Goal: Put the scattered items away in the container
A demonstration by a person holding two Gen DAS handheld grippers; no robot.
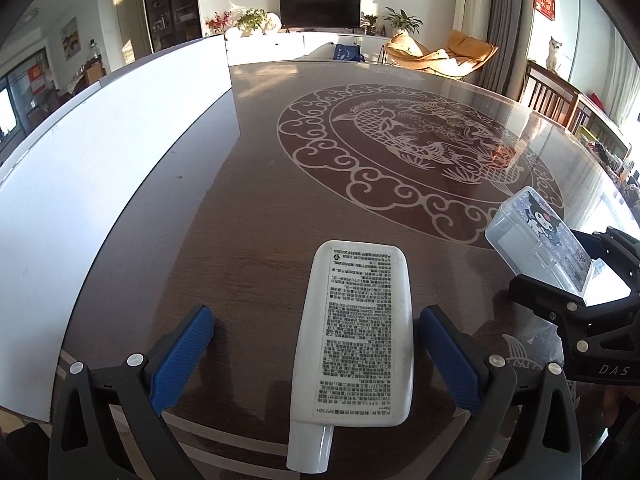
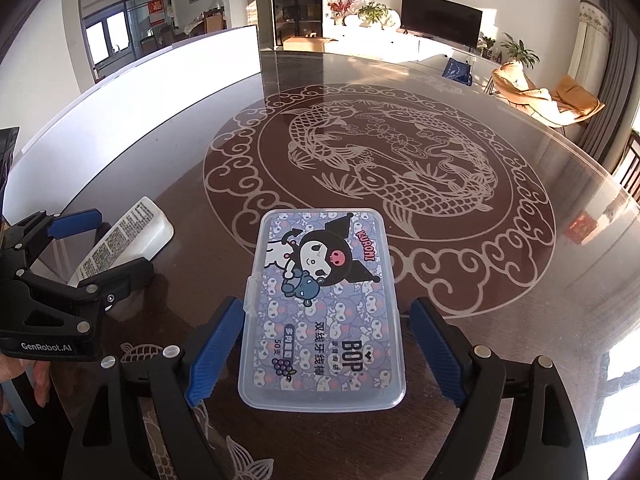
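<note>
Plainly, from the left wrist, the left claw stands wide astride the white sunscreen tube, pads clear, tube flat on the worktop. From the right wrist, the right claw gapes around the floss-pick box, at 6 o'clock; no container visible.

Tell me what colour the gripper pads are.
Blue, with a fine ribbed texture, on black fingers; clearest on the pads in the right wrist view.

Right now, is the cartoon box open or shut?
Shut: the box's lid lies flat all round, its side clasp down.
</note>
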